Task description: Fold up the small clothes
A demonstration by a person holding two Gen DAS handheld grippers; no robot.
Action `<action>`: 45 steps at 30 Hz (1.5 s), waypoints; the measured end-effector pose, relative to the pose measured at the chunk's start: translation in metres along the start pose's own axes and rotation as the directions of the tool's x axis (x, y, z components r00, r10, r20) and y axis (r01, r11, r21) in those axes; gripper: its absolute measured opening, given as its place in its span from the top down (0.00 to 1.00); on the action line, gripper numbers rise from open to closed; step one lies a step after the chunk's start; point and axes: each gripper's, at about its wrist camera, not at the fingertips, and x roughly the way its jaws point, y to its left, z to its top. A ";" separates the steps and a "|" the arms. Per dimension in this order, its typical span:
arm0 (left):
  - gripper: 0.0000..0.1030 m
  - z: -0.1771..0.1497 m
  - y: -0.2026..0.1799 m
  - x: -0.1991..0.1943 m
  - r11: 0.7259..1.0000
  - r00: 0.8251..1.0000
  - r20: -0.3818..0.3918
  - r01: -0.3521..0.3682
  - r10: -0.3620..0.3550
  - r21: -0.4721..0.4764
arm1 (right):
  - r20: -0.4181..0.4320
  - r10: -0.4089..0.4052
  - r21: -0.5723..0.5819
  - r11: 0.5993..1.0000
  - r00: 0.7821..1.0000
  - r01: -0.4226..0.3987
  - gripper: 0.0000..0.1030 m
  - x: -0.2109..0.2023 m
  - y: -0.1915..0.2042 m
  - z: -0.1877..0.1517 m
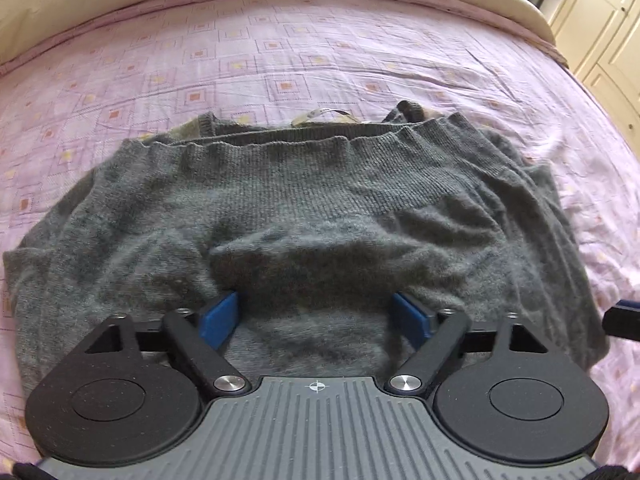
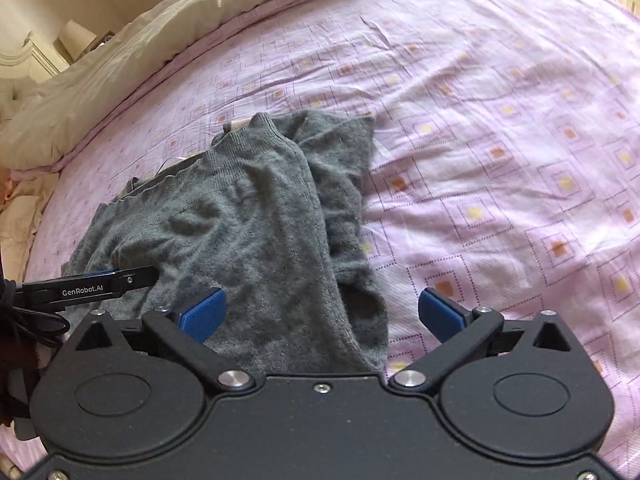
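The grey sweater [image 1: 304, 200] was only partly folded on the bed [image 1: 320, 60]. Both grippers [image 1: 316, 316] [image 2: 322, 312] were held open, nothing gripped.

Both wrist views low, close, facing forward over bed [image 1: 320, 60]; shared: grey sweater [image 1: 280, 200].

Left gripper [image 1: 316, 316] and right gripper [image 2: 322, 312] are both hovering low, side by side, jaws spread wide, gripping nothing.
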 end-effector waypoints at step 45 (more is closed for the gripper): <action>0.06 0.034 0.007 0.023 0.942 0.952 -0.127 -0.295 0.277 -0.162 | -0.093 0.562 0.115 0.826 0.822 -0.552 0.00 0.091 -0.043 0.071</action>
